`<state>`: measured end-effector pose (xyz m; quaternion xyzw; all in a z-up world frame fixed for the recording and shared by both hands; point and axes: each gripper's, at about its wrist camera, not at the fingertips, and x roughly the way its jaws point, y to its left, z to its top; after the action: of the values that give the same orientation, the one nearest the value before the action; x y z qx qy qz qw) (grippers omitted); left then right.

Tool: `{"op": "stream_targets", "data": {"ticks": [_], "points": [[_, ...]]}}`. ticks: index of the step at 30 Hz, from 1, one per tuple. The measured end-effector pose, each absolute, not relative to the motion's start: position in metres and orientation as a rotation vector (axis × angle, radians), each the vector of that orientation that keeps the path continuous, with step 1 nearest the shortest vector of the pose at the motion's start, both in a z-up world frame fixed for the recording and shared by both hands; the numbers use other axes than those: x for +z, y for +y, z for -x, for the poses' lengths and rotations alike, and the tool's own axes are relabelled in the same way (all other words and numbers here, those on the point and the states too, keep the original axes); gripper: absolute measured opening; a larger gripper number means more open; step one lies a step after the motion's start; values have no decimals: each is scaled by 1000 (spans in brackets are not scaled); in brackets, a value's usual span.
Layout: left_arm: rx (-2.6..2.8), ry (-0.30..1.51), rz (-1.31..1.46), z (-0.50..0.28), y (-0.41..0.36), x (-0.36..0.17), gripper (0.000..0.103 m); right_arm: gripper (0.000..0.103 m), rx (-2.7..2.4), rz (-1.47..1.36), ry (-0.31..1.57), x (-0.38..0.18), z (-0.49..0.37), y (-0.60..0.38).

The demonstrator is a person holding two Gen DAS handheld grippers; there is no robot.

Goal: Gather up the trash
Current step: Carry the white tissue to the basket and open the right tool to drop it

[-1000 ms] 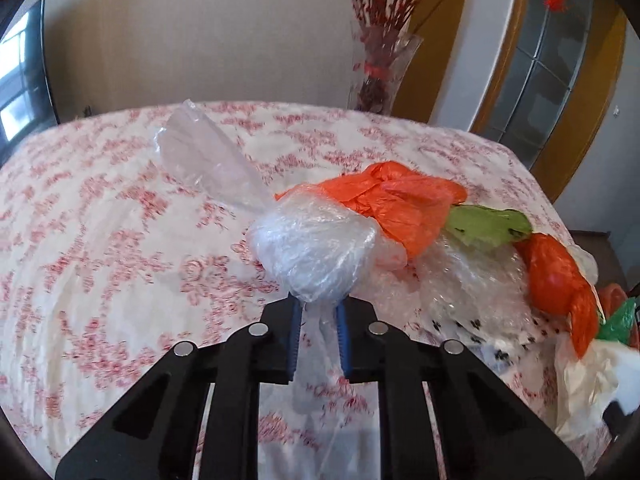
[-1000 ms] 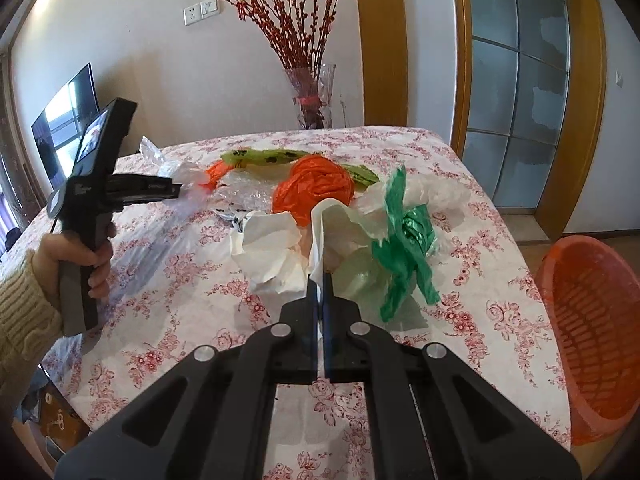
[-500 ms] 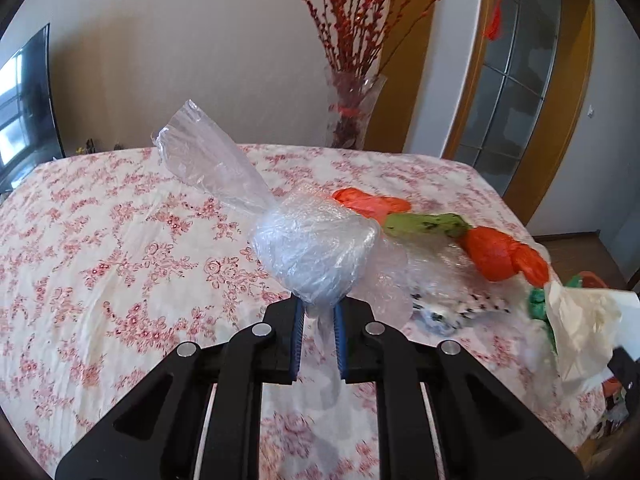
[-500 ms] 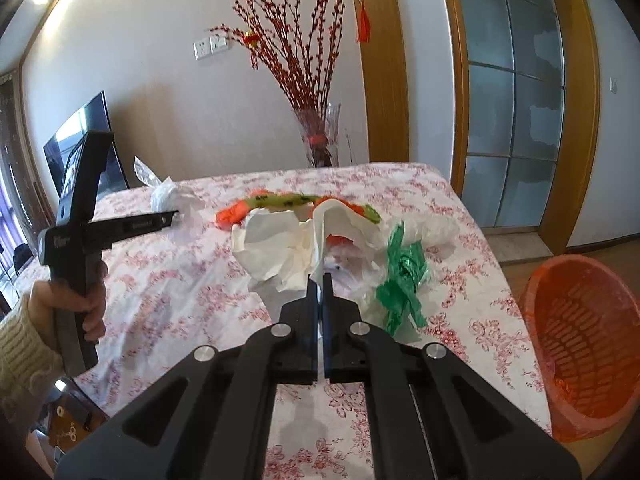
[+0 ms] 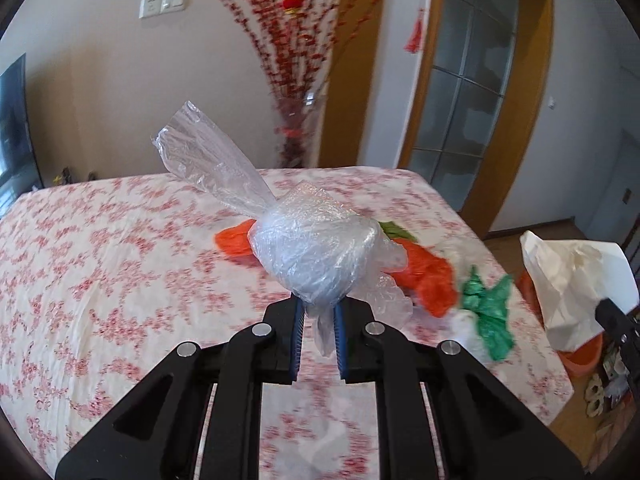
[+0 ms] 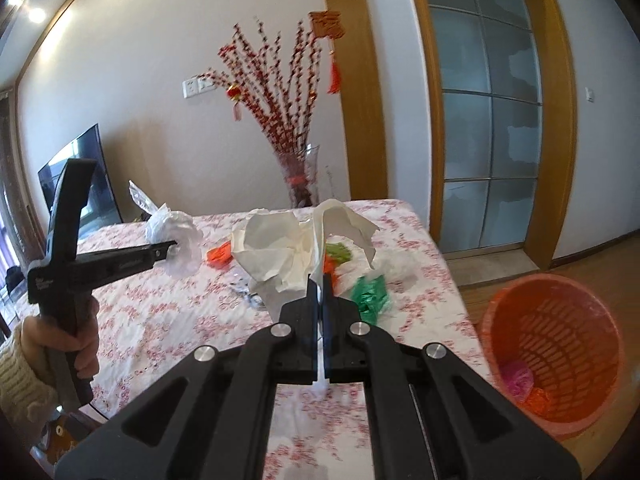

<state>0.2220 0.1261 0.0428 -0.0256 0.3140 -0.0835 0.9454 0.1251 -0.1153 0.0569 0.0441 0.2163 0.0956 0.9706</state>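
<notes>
Grippers both loaded: left gripper [image 5: 318,312] clamped on clear bag [image 5: 316,252], right gripper [image 6: 322,280] on white bag [image 6: 280,252]. Keep both clamped until over bin [image 6: 554,352].

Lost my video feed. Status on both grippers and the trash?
Left gripper shut on clear plastic bag. Right gripper shut on white paper. Both lifted clear of table. Orange basket unobstructed.
</notes>
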Motion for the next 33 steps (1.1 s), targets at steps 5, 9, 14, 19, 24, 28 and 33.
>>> {"op": "stream_targets", "data": {"ticks": [5, 9, 14, 19, 24, 28, 33], "points": [[-238, 642, 37, -216, 94, 49, 13, 3, 143, -117, 422, 59, -118, -140], [-298, 638, 21, -212, 62, 51, 13, 3, 83, -143, 414, 58, -113, -167], [-385, 644, -10, -208, 18, 49, 13, 3, -6, -169, 411, 52, -109, -206], [-476, 652, -31, -203, -23, 45, 13, 3, -109, -173, 406, 46, -103, -243], [-568, 659, -54, -201, -67, 39, 13, 3, -211, -170, 404, 37, -96, -275], [-631, 664, -68, -199, -100, 34, 13, 3, -272, -167, 406, 30, -94, -297], [-697, 690, -78, -202, -137, 24, 13, 4, -312, -199, 416, 21, -92, -325]]}}
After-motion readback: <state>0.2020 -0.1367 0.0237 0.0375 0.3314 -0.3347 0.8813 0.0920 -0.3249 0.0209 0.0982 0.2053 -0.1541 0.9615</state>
